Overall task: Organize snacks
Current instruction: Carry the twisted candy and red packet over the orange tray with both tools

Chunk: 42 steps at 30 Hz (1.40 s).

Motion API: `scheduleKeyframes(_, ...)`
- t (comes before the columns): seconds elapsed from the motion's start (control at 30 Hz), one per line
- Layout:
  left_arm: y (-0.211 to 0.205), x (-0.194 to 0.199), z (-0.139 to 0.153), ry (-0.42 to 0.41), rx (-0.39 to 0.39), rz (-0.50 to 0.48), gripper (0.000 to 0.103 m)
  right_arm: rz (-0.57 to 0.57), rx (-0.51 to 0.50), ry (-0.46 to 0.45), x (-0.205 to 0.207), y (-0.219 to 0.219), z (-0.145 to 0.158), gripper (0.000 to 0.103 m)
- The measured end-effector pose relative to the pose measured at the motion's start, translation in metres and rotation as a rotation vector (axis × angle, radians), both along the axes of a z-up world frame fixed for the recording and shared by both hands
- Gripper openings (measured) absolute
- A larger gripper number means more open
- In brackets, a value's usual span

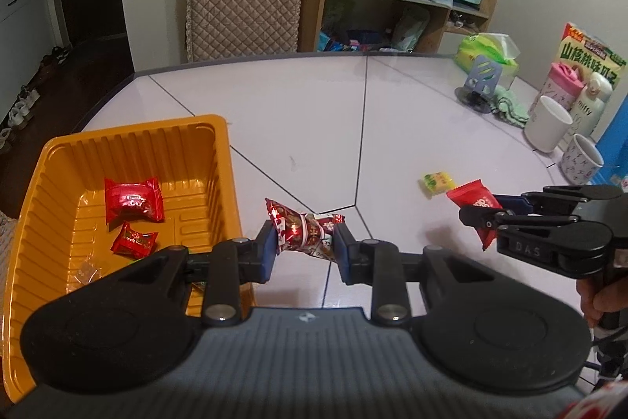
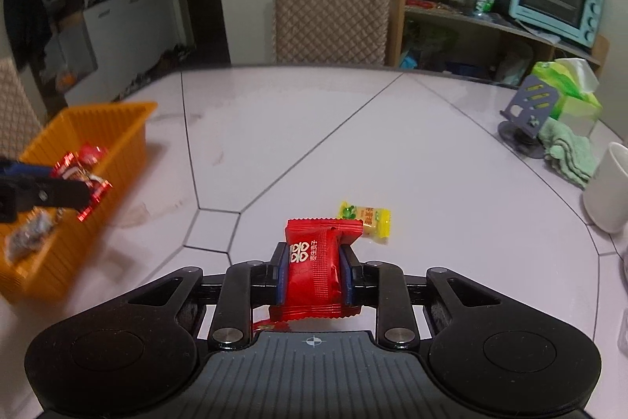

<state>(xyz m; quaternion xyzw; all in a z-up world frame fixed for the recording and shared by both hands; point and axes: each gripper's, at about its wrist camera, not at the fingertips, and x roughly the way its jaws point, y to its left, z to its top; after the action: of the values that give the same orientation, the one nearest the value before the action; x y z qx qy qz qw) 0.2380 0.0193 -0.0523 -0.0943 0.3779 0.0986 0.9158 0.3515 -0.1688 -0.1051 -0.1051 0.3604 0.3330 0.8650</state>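
Note:
My left gripper (image 1: 304,242) is shut on a dark red patterned candy (image 1: 306,226) and holds it just right of the orange tray (image 1: 219,160). The tray holds two red snack packets (image 1: 133,201) (image 1: 135,240). My right gripper (image 2: 314,271) is shut on a bright red snack packet (image 2: 314,269) above the table. In the left wrist view the right gripper (image 1: 481,213) and its red packet (image 1: 473,201) show at the right. A yellow candy (image 2: 365,220) lies on the table just beyond the right gripper; it also shows in the left wrist view (image 1: 437,182).
The orange tray (image 2: 129,128) sits at the table's left. At the right stand a white mug (image 2: 606,187), a green cloth (image 2: 567,154), a grey phone stand (image 2: 526,110) and a tissue pack (image 2: 569,81). A padded chair (image 2: 331,10) stands behind the table.

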Motion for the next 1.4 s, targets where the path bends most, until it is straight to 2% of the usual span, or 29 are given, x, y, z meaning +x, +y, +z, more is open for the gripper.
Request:
scheduleKeyframes(0.27, 0.003, -0.028, 0.020, -0.038, -0.024, -0.006, 0.028, -0.045, 0.098, 0.047, -0.033, -0.015, 0.033, 0.026)
scheduleKeyframes(0.53, 0.020, -0.071, 0.037, -0.052, -0.030, 0.018, 0.028, 0.002, 0.179, 0.118, -0.086, -0.002, 0.049, 0.026)
scheduleKeyframes(0.93, 0.067, -0.135, 0.047, -0.044, -0.037, 0.106, 0.028, 0.150, 0.235, 0.170, -0.152, 0.062, 0.063, 0.026)
scheduleKeyframes(1.4, 0.124, -0.166, 0.037, -0.014, -0.031, 0.149, 0.028, 0.188, 0.216, 0.162, -0.167, 0.143, 0.050, 0.026)
